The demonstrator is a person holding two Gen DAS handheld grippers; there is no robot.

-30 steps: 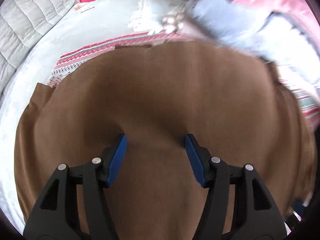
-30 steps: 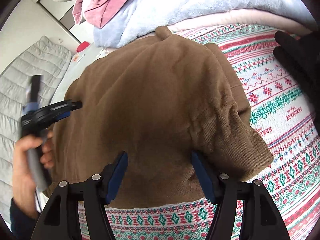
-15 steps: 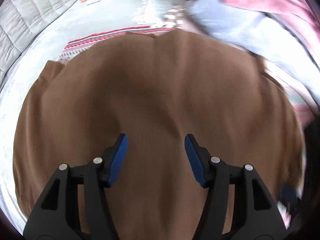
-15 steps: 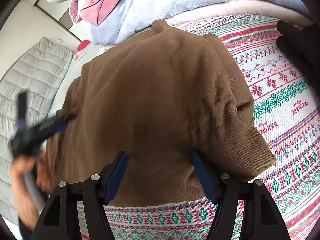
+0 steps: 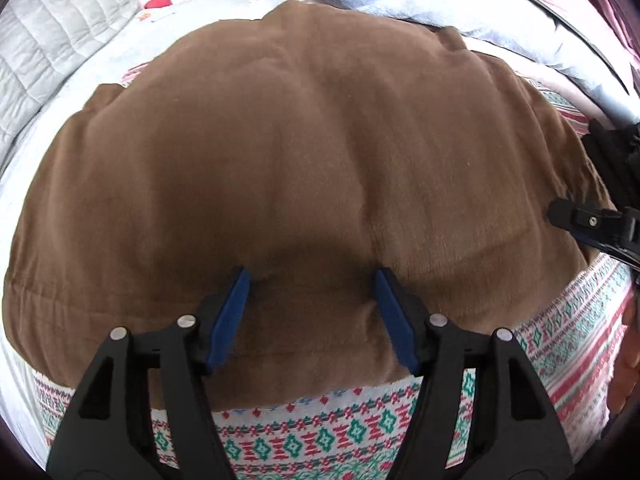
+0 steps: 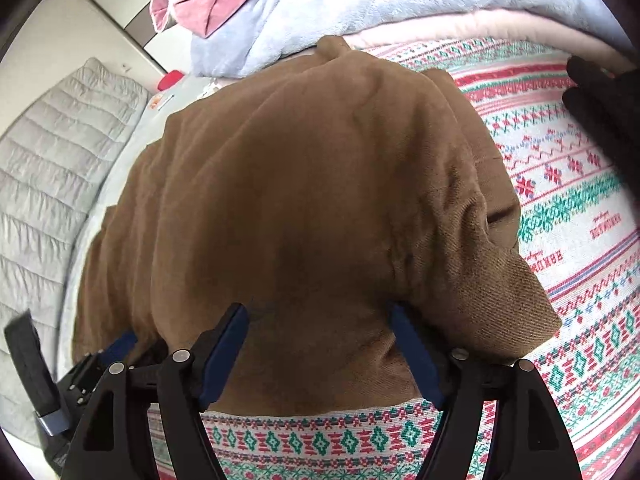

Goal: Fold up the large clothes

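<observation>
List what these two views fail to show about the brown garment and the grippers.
- Garment underside and sleeves: both views, hidden by its own folds.
- Left gripper and right gripper, jaws opening: pad contact with cloth unclear, fabric bulges between the fingers.
- Left gripper in right view: partly behind the garment edge.
- Black item: cut off by the frame edge.

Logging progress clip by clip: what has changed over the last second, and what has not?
The left gripper slid along the brown garment to its near edge beside the right gripper; both sets of jaws are opening, fabric between them. The garment's folded shape, patterned blanket and right gripper's place stayed the same.
</observation>
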